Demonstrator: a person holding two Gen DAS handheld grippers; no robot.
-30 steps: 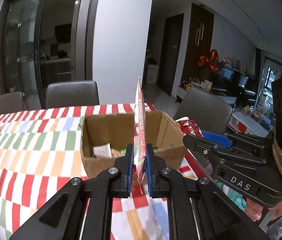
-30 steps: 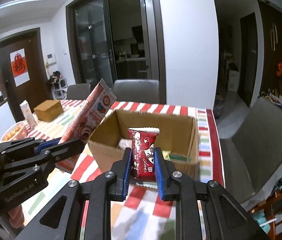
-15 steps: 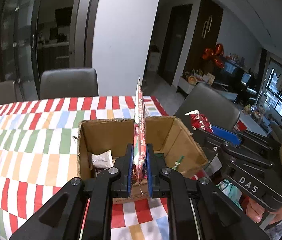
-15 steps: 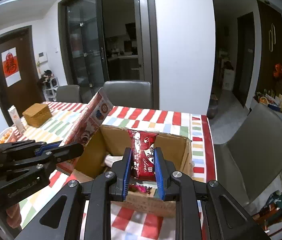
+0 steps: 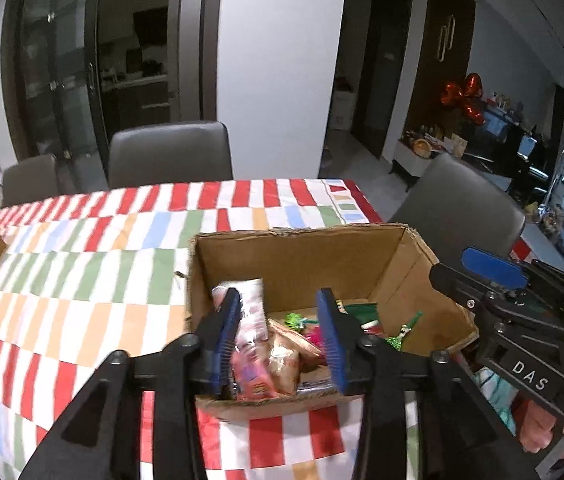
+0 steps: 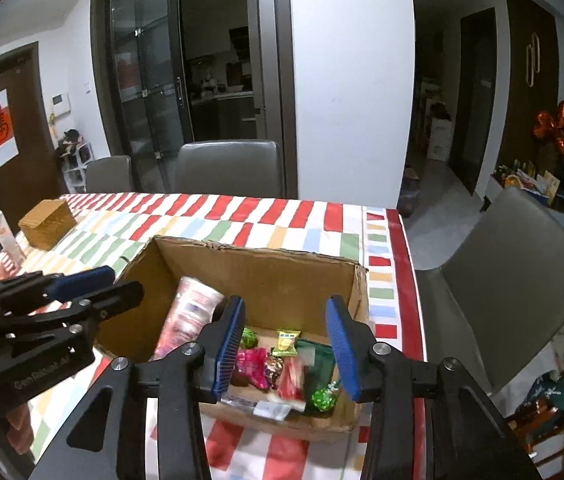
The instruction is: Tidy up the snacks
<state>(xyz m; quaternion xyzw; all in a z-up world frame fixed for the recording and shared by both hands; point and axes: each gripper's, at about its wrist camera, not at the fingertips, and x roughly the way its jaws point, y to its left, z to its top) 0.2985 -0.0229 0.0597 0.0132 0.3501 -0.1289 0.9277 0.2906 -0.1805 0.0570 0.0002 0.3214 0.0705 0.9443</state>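
An open cardboard box (image 5: 294, 256) (image 6: 257, 268) stands on the striped tablecloth and holds several wrapped snacks. My left gripper (image 5: 277, 336) is open and empty above the box's near left side. A long red and white snack pack (image 5: 247, 344) (image 6: 187, 320) lies in the box along its left wall. My right gripper (image 6: 284, 344) is open and empty above the box's near right part. A small red packet (image 6: 290, 376), blurred, lies among green and pink sweets (image 6: 251, 360) below it. Each gripper shows at the edge of the other's view.
A brown woven box (image 6: 47, 222) and a carton stand at the table's far left. Grey chairs (image 6: 227, 168) stand behind the table and one (image 6: 514, 268) at its right end. The table edge (image 6: 406, 264) runs close to the box's right side.
Both grippers moved forward over the box and opened. The long red and white pack left the left gripper and the small red packet left the right gripper; both now lie in the box.
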